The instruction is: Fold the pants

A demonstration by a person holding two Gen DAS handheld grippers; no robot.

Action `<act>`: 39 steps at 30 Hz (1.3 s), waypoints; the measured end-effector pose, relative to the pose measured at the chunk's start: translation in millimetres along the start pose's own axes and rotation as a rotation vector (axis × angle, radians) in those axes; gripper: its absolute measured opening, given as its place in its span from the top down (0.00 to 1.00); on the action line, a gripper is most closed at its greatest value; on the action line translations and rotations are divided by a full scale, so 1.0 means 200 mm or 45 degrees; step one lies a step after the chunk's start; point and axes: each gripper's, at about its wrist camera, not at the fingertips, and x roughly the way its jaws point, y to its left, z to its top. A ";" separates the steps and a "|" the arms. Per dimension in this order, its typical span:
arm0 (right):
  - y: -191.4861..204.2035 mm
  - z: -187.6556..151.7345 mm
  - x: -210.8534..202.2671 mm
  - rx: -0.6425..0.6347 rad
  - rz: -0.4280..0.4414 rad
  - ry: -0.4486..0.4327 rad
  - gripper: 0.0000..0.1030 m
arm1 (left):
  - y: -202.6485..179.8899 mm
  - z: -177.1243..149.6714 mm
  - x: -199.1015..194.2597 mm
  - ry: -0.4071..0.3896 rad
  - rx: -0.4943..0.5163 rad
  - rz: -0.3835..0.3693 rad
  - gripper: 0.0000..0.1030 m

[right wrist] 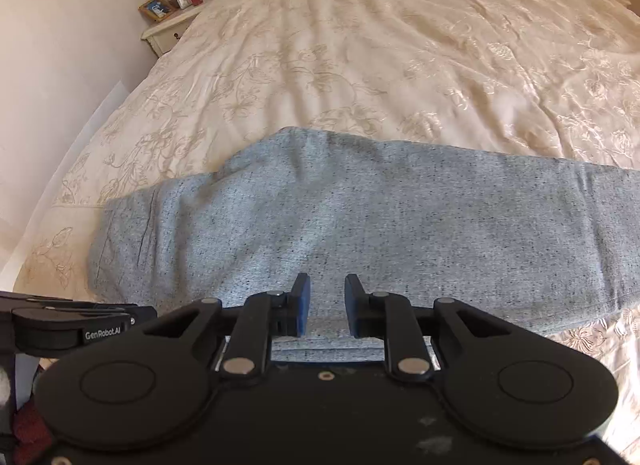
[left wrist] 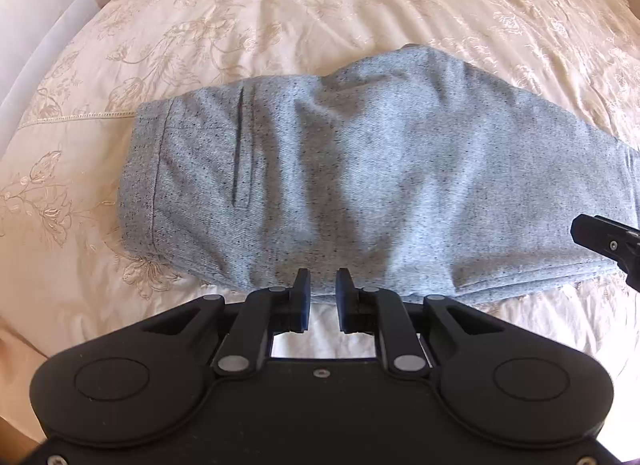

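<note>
The grey pants (left wrist: 360, 185) lie folded lengthwise across the bed (left wrist: 280, 5), waistband to their left end. Both tools hover above the pants' near edge, left tool (left wrist: 322, 297) and right tool (right wrist: 327, 303) apart, gripping nothing, likely between folds.

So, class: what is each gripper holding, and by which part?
Nothing. The left gripper and right gripper both stand open and empty above the pants.

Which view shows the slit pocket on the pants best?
The left wrist view: the pocket on the grey pants appears there as a sharp dark slit beside the waistband seam, seen from above. The right wrist view shows it only as faint lines at the far left end, foreshortened.
</note>
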 end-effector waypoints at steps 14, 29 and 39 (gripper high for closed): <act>-0.64 -0.09 -0.23 0.088 0.005 -0.059 0.78 | -0.63 -0.18 -0.17 -0.062 0.037 0.050 0.78; -1.05 -0.18 -0.33 0.195 -0.049 -0.014 0.77 | -0.90 -0.26 -0.16 -0.028 0.008 0.068 0.78; -1.31 -0.16 -0.40 0.419 -0.288 -0.042 0.77 | -1.05 -0.11 0.01 0.024 0.157 -0.021 0.78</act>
